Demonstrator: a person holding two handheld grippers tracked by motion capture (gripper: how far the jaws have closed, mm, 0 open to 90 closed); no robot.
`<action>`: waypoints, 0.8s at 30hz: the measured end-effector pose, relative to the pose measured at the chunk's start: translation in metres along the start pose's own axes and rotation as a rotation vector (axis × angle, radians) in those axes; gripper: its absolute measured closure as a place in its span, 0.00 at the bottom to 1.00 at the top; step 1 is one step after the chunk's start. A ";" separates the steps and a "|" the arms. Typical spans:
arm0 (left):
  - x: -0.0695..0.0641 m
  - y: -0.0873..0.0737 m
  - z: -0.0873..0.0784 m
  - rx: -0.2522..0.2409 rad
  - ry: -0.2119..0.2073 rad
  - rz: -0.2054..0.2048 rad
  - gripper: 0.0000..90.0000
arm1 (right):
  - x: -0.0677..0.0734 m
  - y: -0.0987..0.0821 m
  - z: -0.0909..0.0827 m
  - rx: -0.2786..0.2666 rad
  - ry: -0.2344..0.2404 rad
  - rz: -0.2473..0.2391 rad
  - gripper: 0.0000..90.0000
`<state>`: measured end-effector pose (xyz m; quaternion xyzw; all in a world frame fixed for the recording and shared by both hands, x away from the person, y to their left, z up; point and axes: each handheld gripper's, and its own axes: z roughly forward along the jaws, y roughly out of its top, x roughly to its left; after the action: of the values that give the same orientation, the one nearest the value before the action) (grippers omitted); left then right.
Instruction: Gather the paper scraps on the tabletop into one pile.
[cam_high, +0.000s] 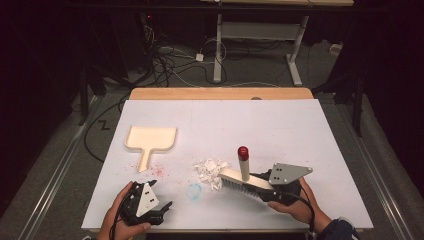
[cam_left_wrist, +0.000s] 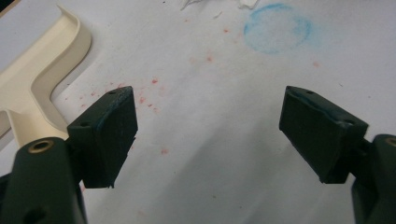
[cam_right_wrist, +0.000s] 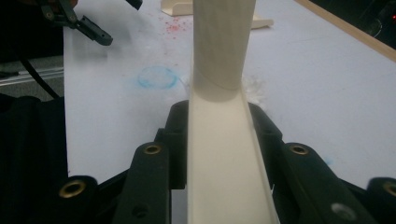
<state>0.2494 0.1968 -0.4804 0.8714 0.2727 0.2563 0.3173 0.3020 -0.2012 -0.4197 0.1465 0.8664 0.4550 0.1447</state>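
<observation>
Right gripper (cam_high: 260, 192) clamped on the brush (cam_high: 245, 181), near the table's (cam_high: 280, 125) front edge; brush is cream, bristles down, its upright handle red-capped; head touches the crumpled white paper (cam_high: 210, 170); left gripper (cam_high: 159, 196) wide open, holding nothing, over red specks (cam_left_wrist: 154, 81); cream dustpan (cam_high: 150, 139) lies flat at left, apart from paper; blue chalk ring (cam_high: 194, 190) between grippers.

High cam overhead facing fwd; gripper cams close, all share blue ring (cam_high: 194, 190)
</observation>
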 end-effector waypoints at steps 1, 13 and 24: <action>0.000 0.000 0.000 -0.001 0.000 -0.001 0.20 | -0.001 0.000 -0.003 -0.008 -0.004 -0.001 0.75; 0.002 -0.001 -0.002 -0.007 0.009 -0.013 0.20 | -0.005 -0.008 -0.055 0.009 -0.047 0.039 0.75; 0.002 0.002 0.001 -0.012 -0.013 -0.009 0.20 | -0.018 -0.033 -0.081 0.108 -0.003 0.140 0.75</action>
<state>0.2520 0.1963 -0.4790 0.8697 0.2732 0.2508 0.3256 0.2833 -0.2868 -0.4012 0.2148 0.8770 0.4165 0.1058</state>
